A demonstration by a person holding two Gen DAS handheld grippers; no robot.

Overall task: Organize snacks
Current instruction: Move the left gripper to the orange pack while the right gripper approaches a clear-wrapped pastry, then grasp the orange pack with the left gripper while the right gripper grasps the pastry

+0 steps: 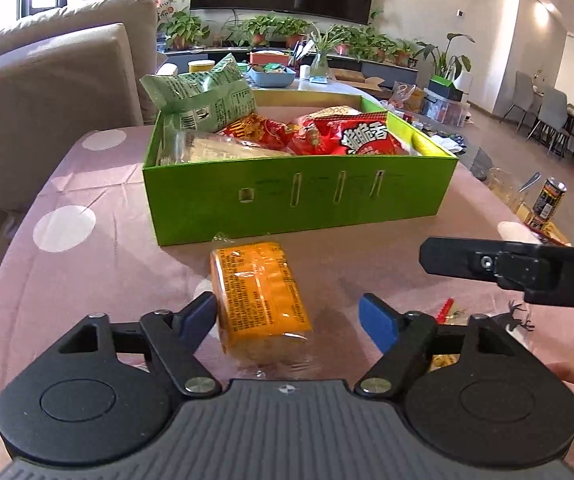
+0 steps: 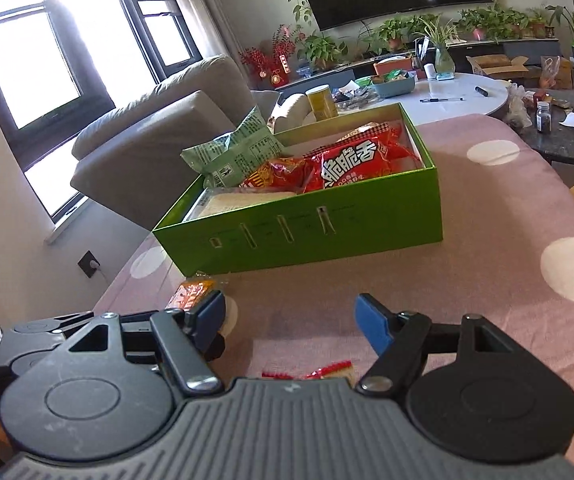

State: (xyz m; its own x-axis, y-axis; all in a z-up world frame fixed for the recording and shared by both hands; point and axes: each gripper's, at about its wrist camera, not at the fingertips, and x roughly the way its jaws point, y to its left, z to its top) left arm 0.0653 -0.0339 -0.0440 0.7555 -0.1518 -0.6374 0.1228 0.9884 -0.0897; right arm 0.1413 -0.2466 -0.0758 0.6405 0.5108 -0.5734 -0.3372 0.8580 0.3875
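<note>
The left tool (image 1: 289,316) straddles the orange pack (image 1: 261,294) at frame centre on the surface (image 1: 87,272), pads not yet pressing, right tool (image 2: 289,320) empty and open; next: pinch, lift into the green box (image 1: 299,200).

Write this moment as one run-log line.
left claw: open around orange packet | right claw: open, empty | green box: holds snacks
</note>
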